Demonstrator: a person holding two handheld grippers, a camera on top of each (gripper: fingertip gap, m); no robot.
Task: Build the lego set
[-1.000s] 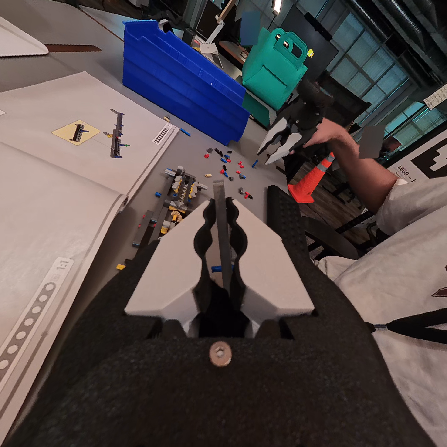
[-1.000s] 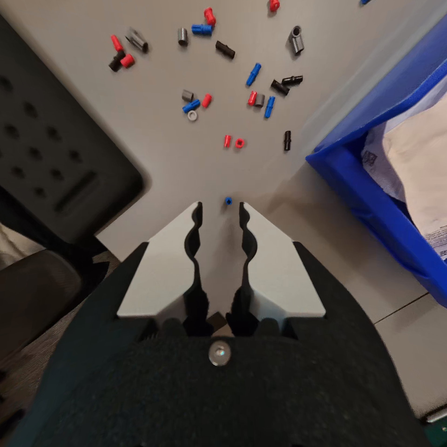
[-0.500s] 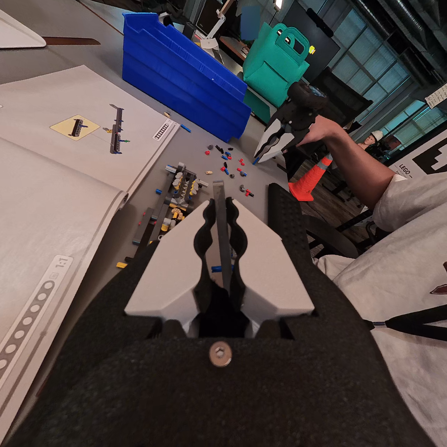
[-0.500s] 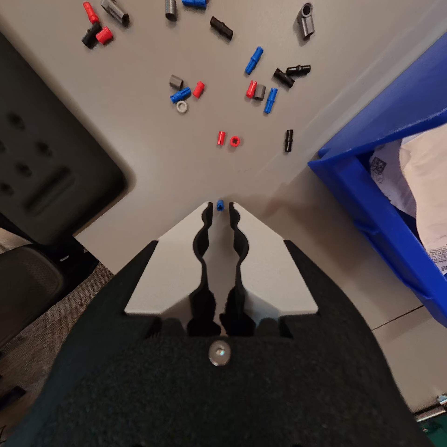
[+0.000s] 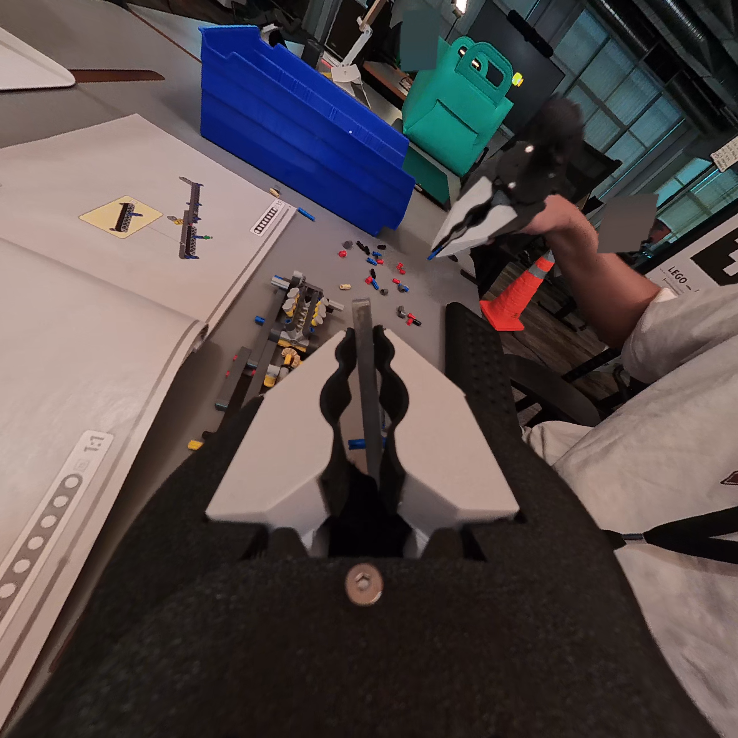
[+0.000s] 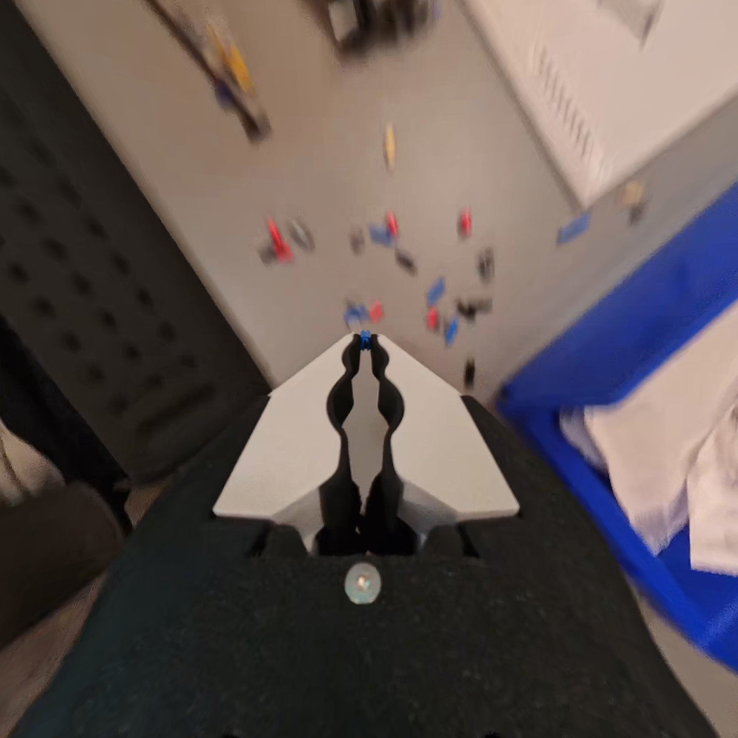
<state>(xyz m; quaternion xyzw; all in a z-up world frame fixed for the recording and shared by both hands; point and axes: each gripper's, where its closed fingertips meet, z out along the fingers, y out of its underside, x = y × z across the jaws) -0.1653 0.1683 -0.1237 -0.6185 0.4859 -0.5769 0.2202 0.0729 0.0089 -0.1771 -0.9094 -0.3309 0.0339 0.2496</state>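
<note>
My left gripper (image 5: pixel 362 333) is shut on a long dark grey lego beam (image 5: pixel 365 359) that sticks out past its tips, held above the table. My right gripper (image 6: pixel 364 338) is shut on a small blue pin (image 6: pixel 364 342) at its very tips. It also shows in the left wrist view (image 5: pixel 437 249), raised above the table with the blue pin (image 5: pixel 433 254). A partly built grey and yellow lego assembly (image 5: pixel 297 315) lies beside the open instruction booklet (image 5: pixel 120 255). Several loose red, blue and black pins (image 5: pixel 375 275) are scattered on the table; they also show blurred in the right wrist view (image 6: pixel 399 279).
A blue plastic bin (image 5: pixel 299 131) stands at the back of the table, holding white bags in the right wrist view (image 6: pixel 619 459). A black perforated chair back (image 5: pixel 475 359) stands at the table's edge. A green bag (image 5: pixel 455 104) and an orange cone (image 5: pixel 515 295) lie beyond. About 30 cm separates my left fingertips from my right.
My right gripper closed on the small blue pin on the table and lifted it, swinging toward the assembly; its view is now blurred. My left gripper stayed still with the beam.
</note>
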